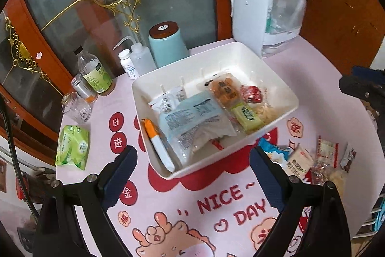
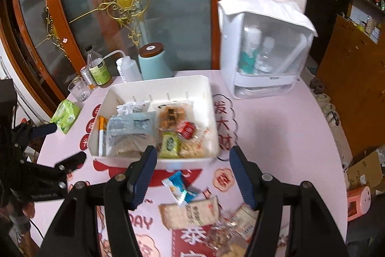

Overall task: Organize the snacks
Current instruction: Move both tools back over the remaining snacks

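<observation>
Nearest the right wrist camera, the right gripper (image 2: 192, 172) is seen with its dark fingers spread apart and nothing between them, held above loose snacks on the worktop (image 2: 276, 136). A blue-and-white snack packet (image 2: 179, 188) lies just below the gap, beside a beige cracker packet (image 2: 190, 211). Further wrappers toward the bottom edge are blurred and cut off, so their kind cannot be told.

In the left wrist view, the left gripper (image 1: 192, 175) is likewise spread and empty, hovering at the near corner of the white tray (image 1: 240, 49).

The tray sits on a pink printed mat in the middle of the worktop. Inside it are laid a large pale blue bag (image 1: 195, 122), an orange-and-white stick packet (image 1: 157, 143) along the left wall, a brown biscuit pack (image 1: 225, 88), a red wrapper (image 1: 251, 93), a green-and-yellow packet (image 1: 247, 117), and a crumpled white packet (image 1: 166, 100) at the back. A clear wrapper in the right corner possibly holds pale crackers.

Behind the tray stand a teal canister (image 1: 166, 45), small bottles and a white cosmetics box (image 2: 264, 49) holding what look like bottles behind a frosted panel. A green tissue pack (image 1: 72, 148) lies at the left.
</observation>
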Demonstrator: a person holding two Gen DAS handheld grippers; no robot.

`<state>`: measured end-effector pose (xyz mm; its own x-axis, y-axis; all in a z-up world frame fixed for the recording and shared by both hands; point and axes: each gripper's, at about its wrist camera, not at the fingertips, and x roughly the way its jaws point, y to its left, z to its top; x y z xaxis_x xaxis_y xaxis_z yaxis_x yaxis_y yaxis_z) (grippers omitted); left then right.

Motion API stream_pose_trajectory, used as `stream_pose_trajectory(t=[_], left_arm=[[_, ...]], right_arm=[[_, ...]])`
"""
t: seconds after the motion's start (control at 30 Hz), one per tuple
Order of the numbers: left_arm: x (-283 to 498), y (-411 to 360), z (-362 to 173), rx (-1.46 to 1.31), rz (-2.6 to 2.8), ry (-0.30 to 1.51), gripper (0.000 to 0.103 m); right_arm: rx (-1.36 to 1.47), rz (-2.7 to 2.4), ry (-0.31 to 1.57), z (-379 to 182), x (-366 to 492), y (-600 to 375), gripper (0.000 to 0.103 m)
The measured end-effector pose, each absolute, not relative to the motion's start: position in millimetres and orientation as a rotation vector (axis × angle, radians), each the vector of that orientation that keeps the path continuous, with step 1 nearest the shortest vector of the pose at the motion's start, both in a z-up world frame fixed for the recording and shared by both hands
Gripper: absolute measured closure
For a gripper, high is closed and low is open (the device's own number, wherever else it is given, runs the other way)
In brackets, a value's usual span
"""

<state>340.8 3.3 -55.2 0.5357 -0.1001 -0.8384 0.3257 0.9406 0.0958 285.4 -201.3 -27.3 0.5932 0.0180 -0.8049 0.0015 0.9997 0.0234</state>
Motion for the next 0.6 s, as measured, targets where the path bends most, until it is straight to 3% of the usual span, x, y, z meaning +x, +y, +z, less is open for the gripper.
stream_pose_trajectory(t=[0.6], left_arm=[[297.7,-51.1,-52.6,0.275,-0.501,0.944,0.009]], right_arm=[[0.081,-0.266,1.042,-60.7,192.3,-293.3,0.04]])
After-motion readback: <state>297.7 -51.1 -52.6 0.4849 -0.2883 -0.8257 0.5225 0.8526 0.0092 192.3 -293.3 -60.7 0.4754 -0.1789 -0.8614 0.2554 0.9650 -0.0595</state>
